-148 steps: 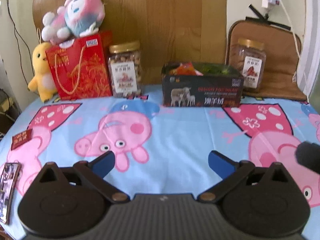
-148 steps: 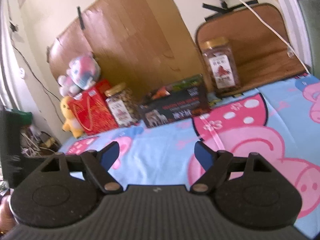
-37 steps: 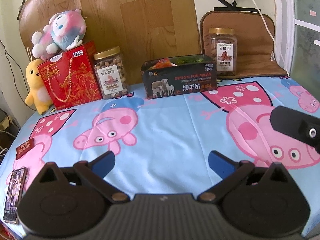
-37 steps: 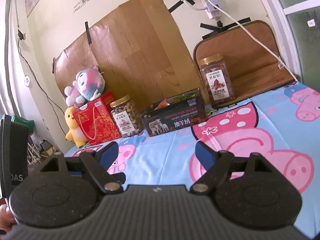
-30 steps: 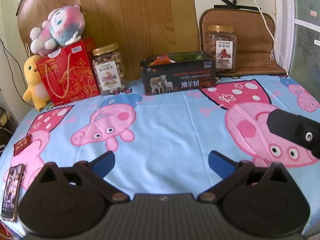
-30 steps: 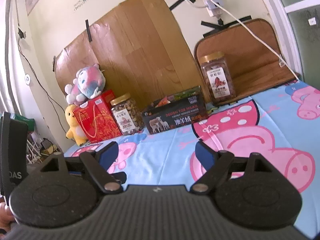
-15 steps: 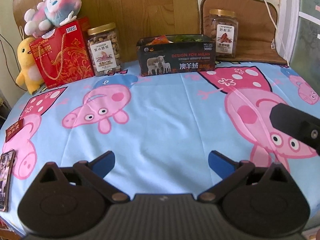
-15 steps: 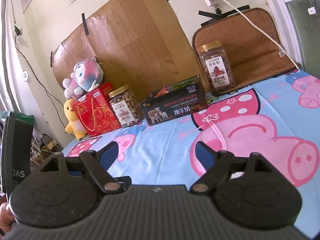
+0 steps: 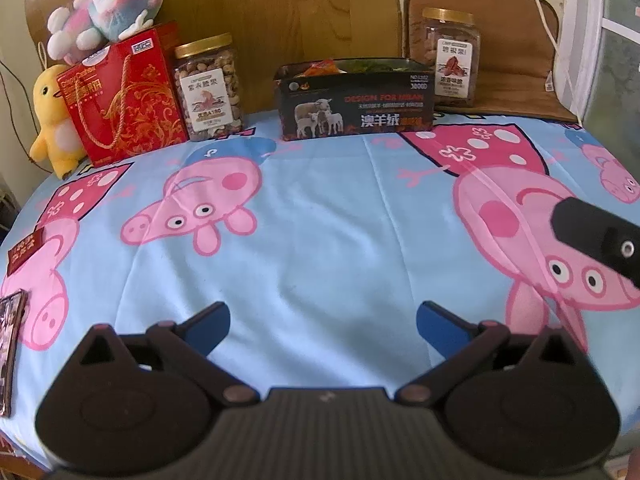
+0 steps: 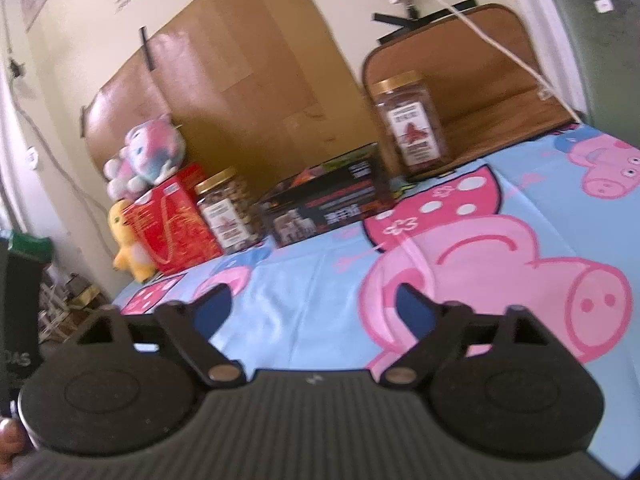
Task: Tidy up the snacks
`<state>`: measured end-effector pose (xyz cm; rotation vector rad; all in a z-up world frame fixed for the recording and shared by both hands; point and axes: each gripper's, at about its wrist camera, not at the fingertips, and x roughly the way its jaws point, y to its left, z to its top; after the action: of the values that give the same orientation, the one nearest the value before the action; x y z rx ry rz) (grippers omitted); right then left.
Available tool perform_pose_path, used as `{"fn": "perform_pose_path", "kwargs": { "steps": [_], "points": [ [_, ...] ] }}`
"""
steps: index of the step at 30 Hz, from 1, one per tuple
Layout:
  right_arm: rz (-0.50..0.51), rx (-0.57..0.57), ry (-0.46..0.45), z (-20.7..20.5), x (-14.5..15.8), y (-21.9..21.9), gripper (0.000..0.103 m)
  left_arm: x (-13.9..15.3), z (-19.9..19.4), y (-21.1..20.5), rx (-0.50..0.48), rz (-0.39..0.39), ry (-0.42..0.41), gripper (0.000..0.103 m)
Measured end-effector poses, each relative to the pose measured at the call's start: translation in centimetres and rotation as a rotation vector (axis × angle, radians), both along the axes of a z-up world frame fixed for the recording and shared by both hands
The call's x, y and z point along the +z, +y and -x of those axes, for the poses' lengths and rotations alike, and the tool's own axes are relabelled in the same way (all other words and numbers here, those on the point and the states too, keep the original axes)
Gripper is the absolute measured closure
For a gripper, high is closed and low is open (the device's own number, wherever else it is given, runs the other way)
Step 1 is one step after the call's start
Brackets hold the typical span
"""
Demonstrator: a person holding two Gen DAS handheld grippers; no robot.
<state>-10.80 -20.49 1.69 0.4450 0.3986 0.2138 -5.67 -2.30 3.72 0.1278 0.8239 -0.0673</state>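
Note:
A black open box [image 9: 356,114] with snack packets inside stands at the back of the table, also in the right wrist view [image 10: 332,210]. A jar of nuts [image 9: 209,88] stands left of it, and a jar of reddish snacks [image 9: 452,58] stands right of it, also in the right wrist view [image 10: 412,126]. My left gripper [image 9: 322,322] is open and empty over the near part of the blue cartoon tablecloth [image 9: 320,220]. My right gripper [image 10: 310,308] is open and empty; part of it shows at the right in the left wrist view [image 9: 596,240].
A red gift bag [image 9: 120,98] with a plush toy [image 9: 106,4] on top and a yellow duck toy [image 9: 52,120] stand at the back left. A small red packet [image 9: 24,250] and a phone [image 9: 10,340] lie near the left edge. A brown cushion [image 9: 516,40] leans on the wall.
Both grippers stay open and empty. The left wrist view has moved a little closer to the back row. The right wrist view has dropped lower toward the cloth and tilted.

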Motion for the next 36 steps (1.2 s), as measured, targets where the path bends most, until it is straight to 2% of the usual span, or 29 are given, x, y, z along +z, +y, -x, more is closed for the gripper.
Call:
{"fn": "perform_pose_path", "kwargs": {
  "steps": [4, 7, 12, 15, 19, 25, 30, 36],
  "points": [
    [0.004, -0.044, 0.002, -0.1, -0.2, -0.3, 0.004, 0.5, -0.1, 0.3, 0.019, -0.008, -0.044, 0.0],
    [0.037, -0.067, -0.035, 0.1, 0.2, -0.2, 0.004, 1.6, -0.2, 0.4, 0.034, -0.01, -0.107, 0.0],
    [0.046, -0.057, -0.098, -0.5, 2.1, -0.6, 0.0, 4.1, -0.9, 0.0, 0.026, -0.029, -0.213, 0.0],
    [0.07, -0.006, -0.081, -2.1, 3.6, -0.8, 0.0, 5.7, -1.9, -0.8, 0.015, -0.045, -0.27, 0.0],
    [0.126, 0.013, -0.099, -3.4, 5.5, -1.0, 0.0, 7.3, -3.3, -1.7, 0.012, -0.028, -0.301, 0.0],
    [0.133, 0.017, -0.111, -4.0, 7.5, -2.1, 0.0, 8.6, -4.7, -2.0, 0.044, 0.009, -0.341, 0.0],
    [0.176, 0.027, -0.119, -4.2, 8.3, -2.2, 0.0, 8.8, -4.5, -2.2, 0.012, 0.037, -0.348, 0.0],
    [0.216, 0.062, -0.141, -3.8, 8.6, -1.3, 0.0, 9.1, -4.1, -1.5, 0.027, 0.055, -0.353, 0.0]
  ]
}}
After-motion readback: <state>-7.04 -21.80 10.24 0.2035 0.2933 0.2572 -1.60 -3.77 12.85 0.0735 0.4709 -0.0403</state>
